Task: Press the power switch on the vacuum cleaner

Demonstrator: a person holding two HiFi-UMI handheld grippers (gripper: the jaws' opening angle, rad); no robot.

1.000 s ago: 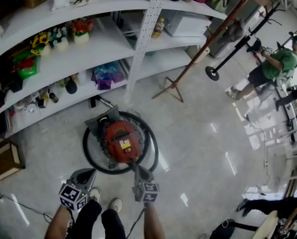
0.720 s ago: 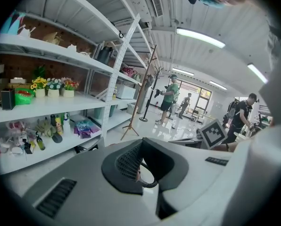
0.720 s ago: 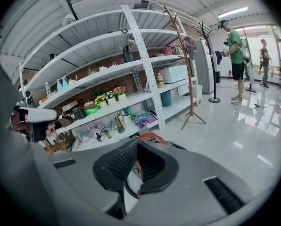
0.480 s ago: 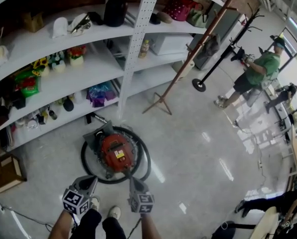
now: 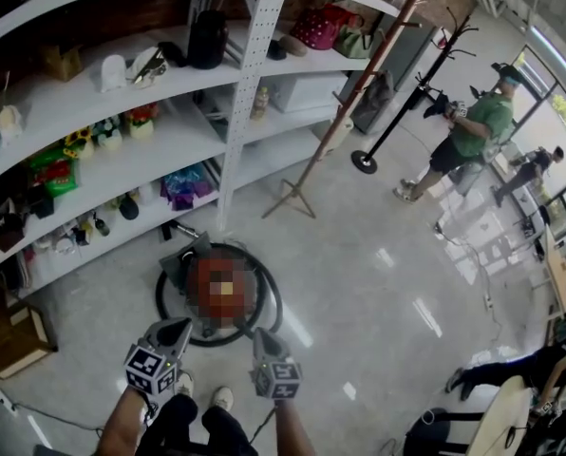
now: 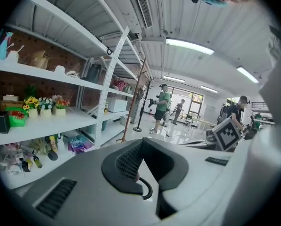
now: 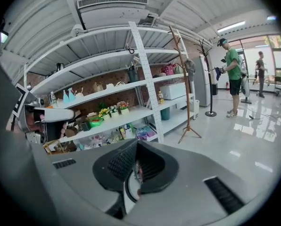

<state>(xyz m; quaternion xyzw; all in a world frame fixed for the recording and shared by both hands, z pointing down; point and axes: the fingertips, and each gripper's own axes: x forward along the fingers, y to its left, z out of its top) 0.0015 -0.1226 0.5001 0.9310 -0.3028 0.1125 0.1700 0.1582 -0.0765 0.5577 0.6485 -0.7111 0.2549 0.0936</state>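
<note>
Head view: vacuum cleaner seen on floor, lower left of centre, ringed by black hose, just below shelf unit. Body covered by mosaic patch, so power switch not made out. Left gripper and right gripper held at bottom of frame, tips aimed up-frame, cleaner lying straight ahead between them; right tip judged marginally nearer hose ring. Left gripper view: fingers closed together, nothing gripped. Right gripper view: fingers likewise pressed together, empty. Forward-downward reach judged needed.
</note>
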